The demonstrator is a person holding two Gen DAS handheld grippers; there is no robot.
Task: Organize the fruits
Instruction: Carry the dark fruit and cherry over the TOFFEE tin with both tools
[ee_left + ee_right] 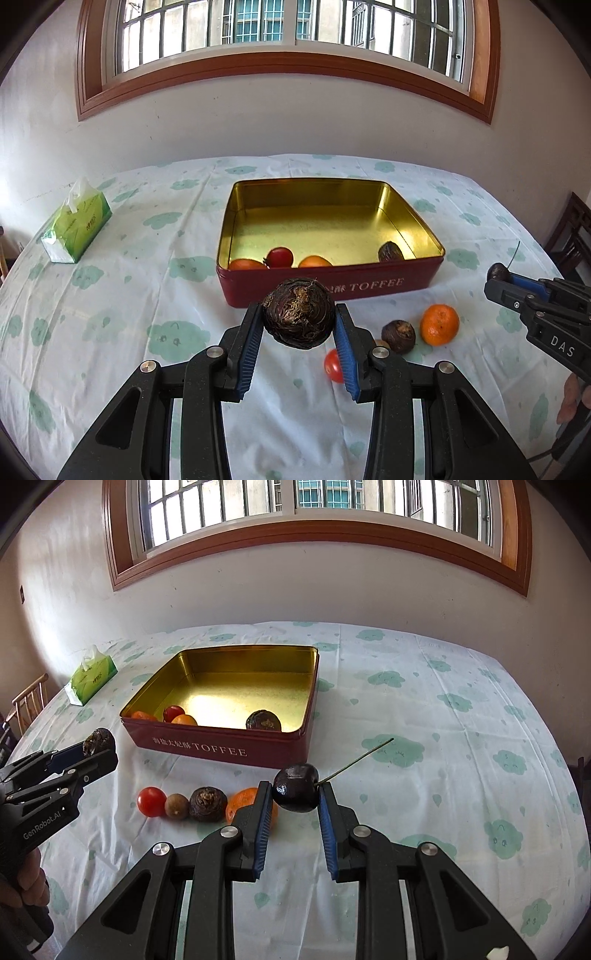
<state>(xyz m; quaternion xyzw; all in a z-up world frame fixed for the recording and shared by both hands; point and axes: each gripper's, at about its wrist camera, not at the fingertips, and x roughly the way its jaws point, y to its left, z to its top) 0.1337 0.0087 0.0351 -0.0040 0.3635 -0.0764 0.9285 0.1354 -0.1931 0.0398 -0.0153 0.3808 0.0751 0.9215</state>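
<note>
A red TOFFEE tin (369, 286) (221, 747) with a gold inside holds two oranges, a red tomato (280, 256) and a dark water chestnut (390, 252). My left gripper (299, 317) is shut on a dark brown water chestnut (298, 313), held above the cloth in front of the tin; it also shows in the right wrist view (98, 742). My right gripper (295, 794) is shut on a dark cherry with a long stem (296, 787), right of the tin's front corner. On the cloth lie a tomato (151, 801), a small brown fruit (176, 806), a water chestnut (207, 803) and an orange (242, 801).
A green tissue box (75, 225) (92, 679) stands at the far left of the table. The table has a white cloth with green cloud prints (443, 709). A wall with a window is behind it. A wooden chair (27, 701) is at the left edge.
</note>
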